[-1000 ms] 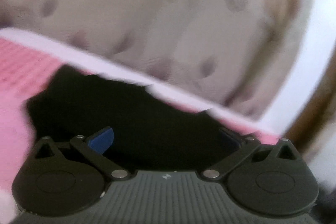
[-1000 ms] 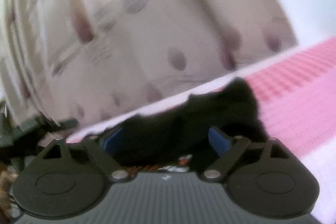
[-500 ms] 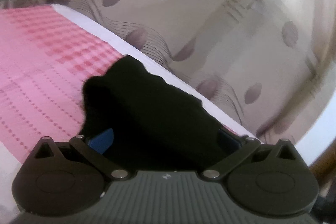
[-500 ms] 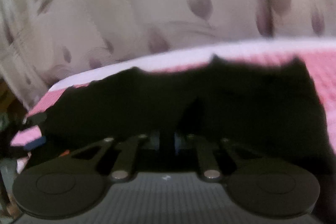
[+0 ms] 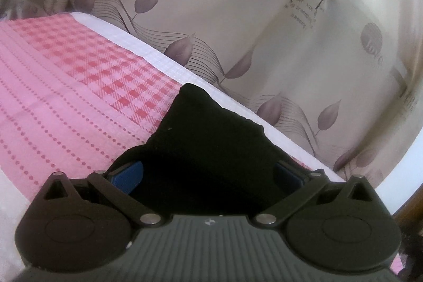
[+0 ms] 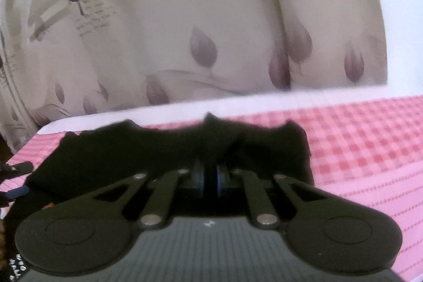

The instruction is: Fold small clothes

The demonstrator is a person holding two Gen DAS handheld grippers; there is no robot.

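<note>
1. My right gripper (image 6: 210, 177) is pinched on an edge of the black garment (image 6: 158, 152), which spreads ahead of the fingertips over the pink checked cloth (image 6: 370, 139)
2. My left gripper (image 5: 207, 172) is spread wide, the garment (image 5: 211, 139) lying between its blue pads (image 5: 127, 175)
3. I judge this the grasping step; next my left closes on the fabric, then both lift to fold

Garment (image 5: 208, 139): solid black, no print visible; bed cover (image 5: 66, 86): pink w/ red-pink check band, then rows of red dotted stripes, plain white border along far edge. Curtain (image 5: 238, 12): cream/beige satin w/ mauve-brown leaf motifs, thin dark wavy lines, dark lettering incl. large "R". Left gripper (image 5: 208, 173): black linkage, grey ribbed body, blue pads (image 5: 127, 175); right gripper (image 6: 210, 177): same black/grey, blue pad edges.
</note>
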